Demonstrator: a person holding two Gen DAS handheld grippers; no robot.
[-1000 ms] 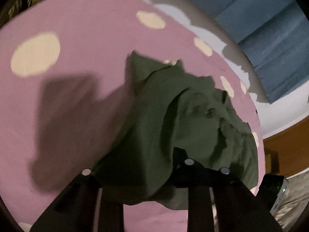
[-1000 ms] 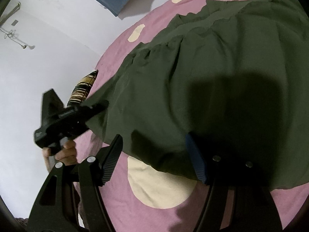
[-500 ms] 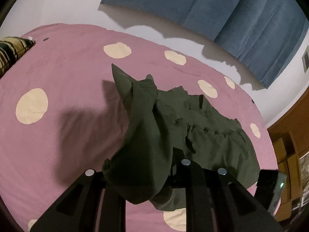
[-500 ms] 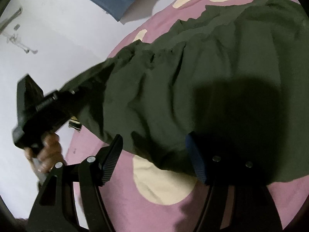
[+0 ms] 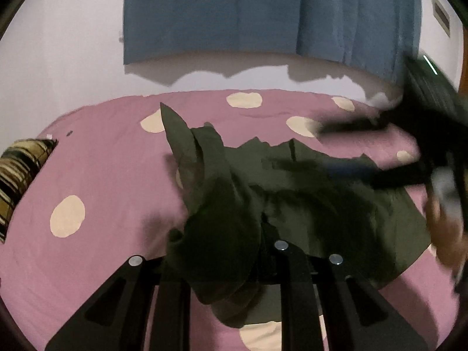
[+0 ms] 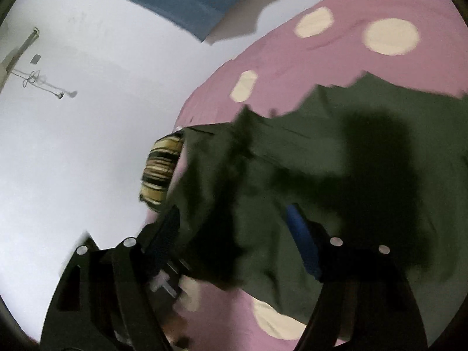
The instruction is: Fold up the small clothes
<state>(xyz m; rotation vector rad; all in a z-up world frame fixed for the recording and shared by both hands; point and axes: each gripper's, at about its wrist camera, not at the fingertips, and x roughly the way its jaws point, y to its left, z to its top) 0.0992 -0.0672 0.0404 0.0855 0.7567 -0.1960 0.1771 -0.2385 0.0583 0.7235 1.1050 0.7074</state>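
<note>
A dark olive-green garment (image 5: 307, 204) lies on the pink bed cover with cream dots (image 5: 102, 175). My left gripper (image 5: 222, 251) is shut on a bunched edge of it and holds that part lifted, so cloth drapes over the fingers. In the right wrist view the garment (image 6: 336, 175) fills the right half. My right gripper (image 6: 234, 234) is open, its blue-padded finger (image 6: 301, 242) resting over the cloth; it holds nothing. It shows blurred at the right of the left wrist view (image 5: 380, 152).
A striped yellow-and-black pillow (image 5: 20, 169) lies at the bed's left edge, also in the right wrist view (image 6: 161, 169). Blue curtains (image 5: 263, 14) hang on the white wall behind the bed. A wooden edge shows far right.
My left gripper has lifted and carried the garment's edge across toward the right. My right gripper has swung in over the cloth. Both views have tilted up toward the wall.
</note>
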